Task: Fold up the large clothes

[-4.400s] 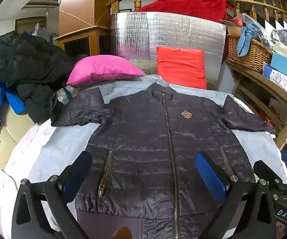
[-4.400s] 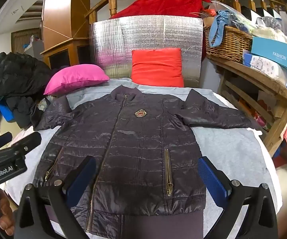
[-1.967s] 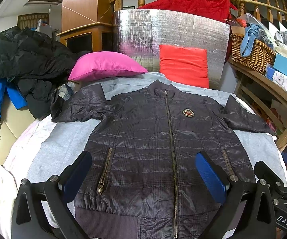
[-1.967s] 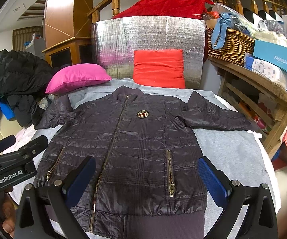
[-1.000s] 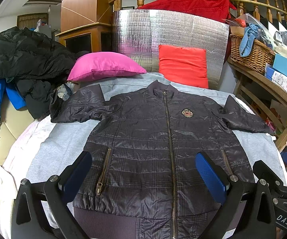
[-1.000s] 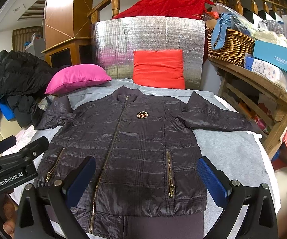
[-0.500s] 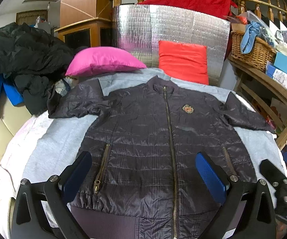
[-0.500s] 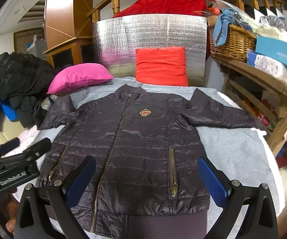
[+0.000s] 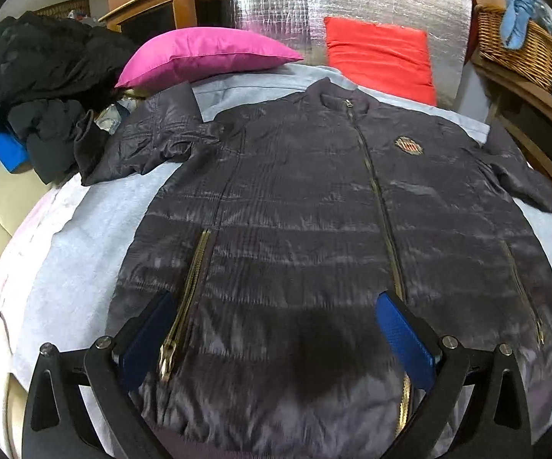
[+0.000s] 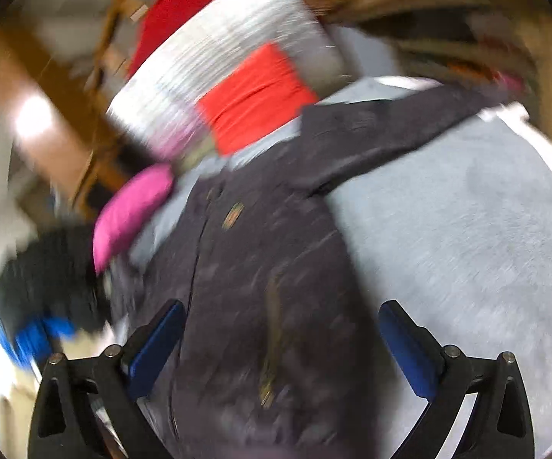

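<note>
Dark quilted jacket (image 9: pixel 314 229) lies flat, zipped, front up on a grey blanket (image 9: pixel 80 267), sleeves spread. Beyond its collar sit a pink pillow (image 9: pixel 207 53) and a red cushion (image 9: pixel 379 53). Left gripper (image 9: pixel 276 340) and right gripper (image 10: pixel 279 348) both hang spread wide above its hem, holding nothing; the right view is badly blurred.

Heavy motion blur, right wrist view

The right wrist view is smeared with motion blur: the jacket (image 10: pixel 268 267) chest badge (image 10: pixel 233 217) is unreadable. In the left view its hem runs off the bottom edge.
</note>
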